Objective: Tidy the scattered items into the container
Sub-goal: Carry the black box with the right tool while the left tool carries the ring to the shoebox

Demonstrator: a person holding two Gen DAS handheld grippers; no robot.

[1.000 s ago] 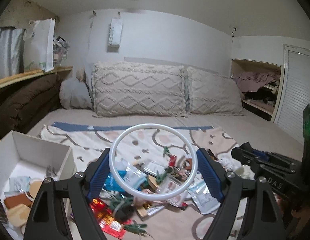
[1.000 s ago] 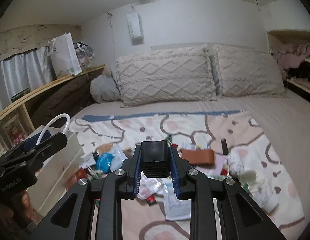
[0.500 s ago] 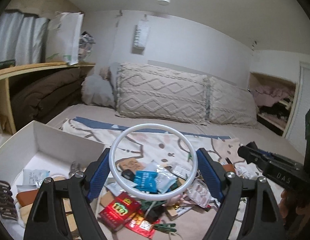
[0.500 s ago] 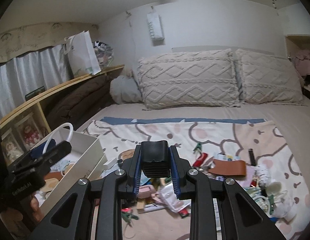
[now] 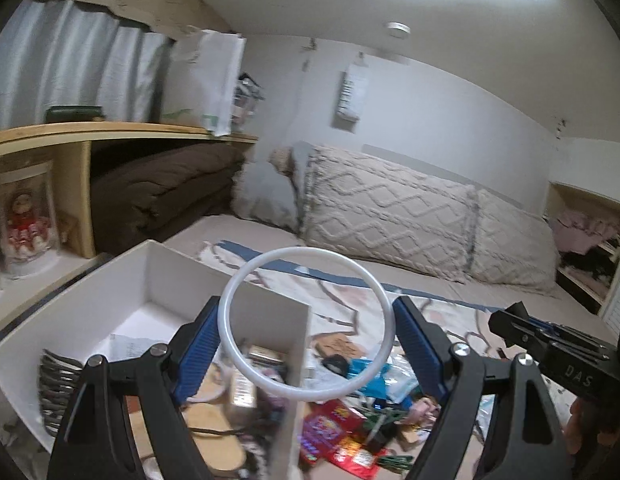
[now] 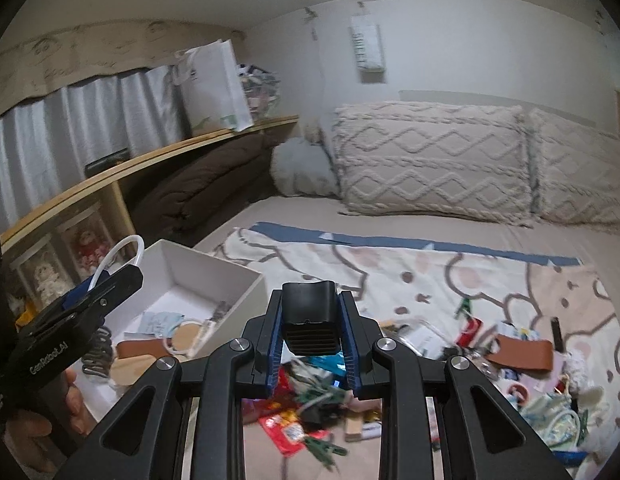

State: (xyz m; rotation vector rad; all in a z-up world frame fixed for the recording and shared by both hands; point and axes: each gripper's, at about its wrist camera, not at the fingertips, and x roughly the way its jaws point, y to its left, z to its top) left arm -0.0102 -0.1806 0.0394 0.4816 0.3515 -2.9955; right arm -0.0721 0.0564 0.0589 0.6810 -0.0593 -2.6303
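Your left gripper point(image 5: 306, 344) pinches one smooth white ring point(image 5: 305, 322) over the white box's point(image 5: 150, 276) right wall; your right gripper point(image 6: 310, 350) clamps one ribbed black block point(image 6: 309, 320) (matte plastic) above the blanket's point(image 6: 390, 264) clutter.

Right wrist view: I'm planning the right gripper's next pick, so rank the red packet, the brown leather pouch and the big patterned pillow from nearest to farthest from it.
1. Red packet: just below the right gripper, on the blanket.
2. Brown leather pouch: farther off to the right, on the blanket.
3. Patterned pillow: at the far end of the bed.
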